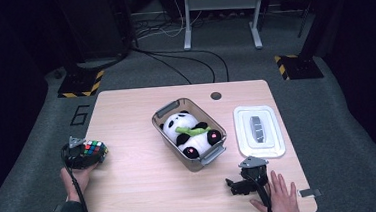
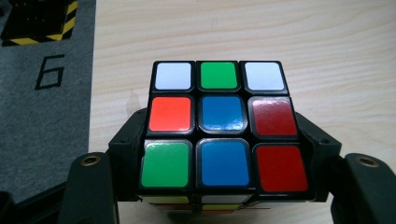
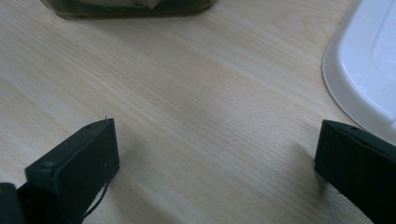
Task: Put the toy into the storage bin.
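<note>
Two grippers are working at a pale wooden table [image 1: 131, 190], and the left gripper [image 2: 219, 186] is doing the job in hand: its fingers [image 2: 128, 144] are clamping a scrambled puzzle cube [image 2: 219, 126] by its two opposite sides, low on the cube and close to the table's near left edge. The right gripper [image 3: 217, 154] is resting on the table with its fingers [image 3: 74, 163] spread wide and nothing between them, a white lid [image 3: 369, 65] lying just beyond its right finger.

Ahead of the right fingers, a clear plastic bin [image 1: 163, 124] is holding a plush panda [image 1: 190, 133] (it is taking up nearly all the space inside), while the lid is lying flat beside the bin.

Trouble could come from the cube itself: the pads are gripping glossy sides, so a quick lift or swing could likely let it slip or twist a layer. With the panda crowding the bin, the cube may also perch on top and roll out if it is set down there.
</note>
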### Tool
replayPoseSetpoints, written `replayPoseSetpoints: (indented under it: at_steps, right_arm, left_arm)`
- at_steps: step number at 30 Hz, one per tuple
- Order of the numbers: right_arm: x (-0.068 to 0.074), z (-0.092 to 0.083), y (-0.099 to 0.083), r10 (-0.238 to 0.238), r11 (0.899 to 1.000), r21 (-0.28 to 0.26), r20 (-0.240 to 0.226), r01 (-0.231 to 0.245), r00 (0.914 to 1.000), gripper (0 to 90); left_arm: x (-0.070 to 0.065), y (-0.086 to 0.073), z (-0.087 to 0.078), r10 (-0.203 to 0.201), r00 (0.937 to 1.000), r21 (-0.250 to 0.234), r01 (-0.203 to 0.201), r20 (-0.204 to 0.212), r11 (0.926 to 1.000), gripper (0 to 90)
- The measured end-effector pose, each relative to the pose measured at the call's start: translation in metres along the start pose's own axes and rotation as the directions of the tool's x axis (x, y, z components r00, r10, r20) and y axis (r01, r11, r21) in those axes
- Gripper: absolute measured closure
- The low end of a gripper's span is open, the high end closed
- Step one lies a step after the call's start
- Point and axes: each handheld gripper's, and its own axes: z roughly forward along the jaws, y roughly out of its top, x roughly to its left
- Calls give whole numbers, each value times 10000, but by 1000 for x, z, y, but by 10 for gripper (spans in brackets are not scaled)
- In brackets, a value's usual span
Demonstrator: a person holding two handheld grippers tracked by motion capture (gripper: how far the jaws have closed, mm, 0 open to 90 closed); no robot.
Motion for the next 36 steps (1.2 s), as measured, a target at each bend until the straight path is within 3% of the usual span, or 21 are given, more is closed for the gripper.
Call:
replayPoseSetpoints:
  at_steps: [16, 24, 36]
  right_arm:
    - [0, 0, 0, -2, 10000, 1, -3, 2, 10000, 0]
    - [0, 0, 0, 8, 10000, -2, -1, -8, 10000, 0]
    - [0, 0, 0, 8, 10000, -1, -3, -8, 10000, 0]
  left_arm:
    - [-27, 18, -19, 787, 9946, -169, -777, 681, 9968, 339]
    - [-52, 36, -31, 1492, 9826, -385, -1458, 1110, 9886, 339]
    - [-80, 56, -44, 2134, 9620, -666, -2049, 1701, 9765, 338]
